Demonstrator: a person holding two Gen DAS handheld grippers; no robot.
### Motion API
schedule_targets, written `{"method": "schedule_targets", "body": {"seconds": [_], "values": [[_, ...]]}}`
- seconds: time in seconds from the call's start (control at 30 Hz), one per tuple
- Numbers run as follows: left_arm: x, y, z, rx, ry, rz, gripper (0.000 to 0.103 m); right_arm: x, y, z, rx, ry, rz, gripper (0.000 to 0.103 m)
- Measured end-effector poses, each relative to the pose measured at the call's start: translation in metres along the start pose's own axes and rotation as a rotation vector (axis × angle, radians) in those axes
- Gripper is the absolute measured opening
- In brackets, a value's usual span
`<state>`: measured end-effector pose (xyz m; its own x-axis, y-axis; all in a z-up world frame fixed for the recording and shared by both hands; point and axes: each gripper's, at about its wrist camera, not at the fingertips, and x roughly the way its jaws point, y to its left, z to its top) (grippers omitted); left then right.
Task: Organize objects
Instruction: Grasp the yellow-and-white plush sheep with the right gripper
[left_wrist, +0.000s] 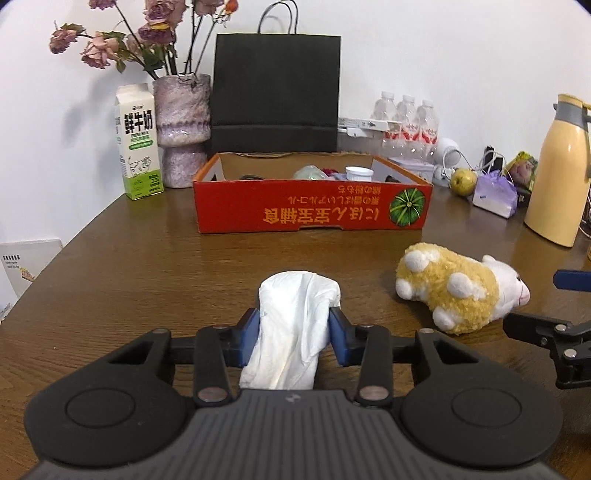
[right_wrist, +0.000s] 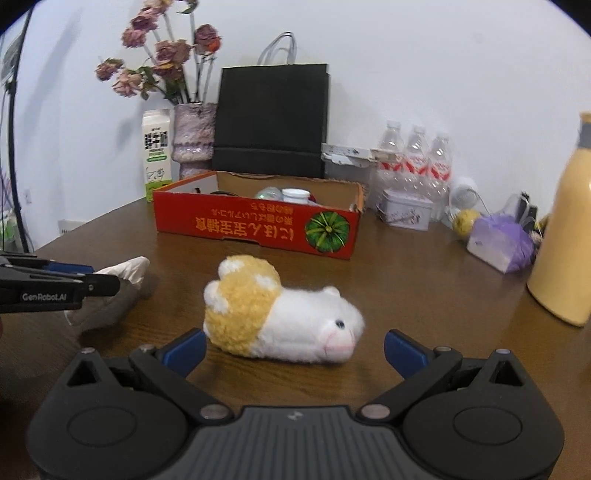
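Observation:
My left gripper (left_wrist: 295, 334) is shut on a crumpled white tissue (left_wrist: 291, 325), held just above the brown table; the tissue also shows at the left of the right wrist view (right_wrist: 125, 269). A yellow and white plush hamster (right_wrist: 280, 317) lies on its side on the table, right of the tissue (left_wrist: 458, 286). My right gripper (right_wrist: 293, 349) is open, its blue pads on either side of the hamster's near edge, not touching it. A red cardboard tray (left_wrist: 314, 210) with a few items inside stands behind them (right_wrist: 258, 229).
Along the wall stand a milk carton (left_wrist: 138, 144), a vase of dried roses (left_wrist: 181, 129), a black paper bag (left_wrist: 277, 92), water bottles (left_wrist: 408, 122), a purple pouch (left_wrist: 495, 194) and a yellow thermos (left_wrist: 557, 173). The table (left_wrist: 129, 266) edge curves at left.

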<state>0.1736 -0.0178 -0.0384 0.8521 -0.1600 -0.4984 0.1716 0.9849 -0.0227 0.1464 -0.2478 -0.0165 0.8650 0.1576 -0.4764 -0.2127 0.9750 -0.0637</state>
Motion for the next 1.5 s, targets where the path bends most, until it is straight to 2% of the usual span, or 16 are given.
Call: {"method": "schedule_targets", "body": {"seconds": [0.17,0.3,0.43,0.63,0.93,0.97,1.03,1.1,1.27,1.5], "values": [[-0.002,0.009,0.0,-0.036,-0.001,0.006,0.041,0.014,0.01,0.019,-0.163,0.018,0.038,0.103],[-0.002,0.013,0.0,-0.051,0.004,-0.002,0.041,0.031,0.015,0.034,-0.289,0.068,0.108,0.103],[-0.002,0.013,0.0,-0.051,0.005,-0.006,0.041,0.053,0.019,0.042,-0.357,0.129,0.179,0.103],[-0.001,0.014,0.0,-0.06,0.009,-0.01,0.041,0.091,0.019,0.041,-0.349,0.213,0.223,0.102],[0.0,0.018,0.0,-0.079,0.013,-0.018,0.041,0.097,0.007,0.035,-0.208,0.229,0.258,0.103],[0.0,0.018,0.0,-0.081,0.013,-0.016,0.041,0.096,0.006,0.034,-0.192,0.223,0.258,0.101],[-0.001,0.018,0.0,-0.083,0.013,-0.016,0.041,0.092,0.007,0.031,-0.179,0.194,0.228,0.089],[-0.001,0.018,-0.001,-0.083,0.013,-0.016,0.041,0.088,0.006,0.03,-0.152,0.174,0.205,0.086],[-0.001,0.019,0.0,-0.085,0.007,-0.017,0.041,0.071,0.015,0.025,-0.121,0.104,0.138,0.07],[-0.004,0.018,0.0,-0.081,-0.007,-0.015,0.041,0.044,0.023,0.021,-0.063,0.018,0.068,0.067]]}}
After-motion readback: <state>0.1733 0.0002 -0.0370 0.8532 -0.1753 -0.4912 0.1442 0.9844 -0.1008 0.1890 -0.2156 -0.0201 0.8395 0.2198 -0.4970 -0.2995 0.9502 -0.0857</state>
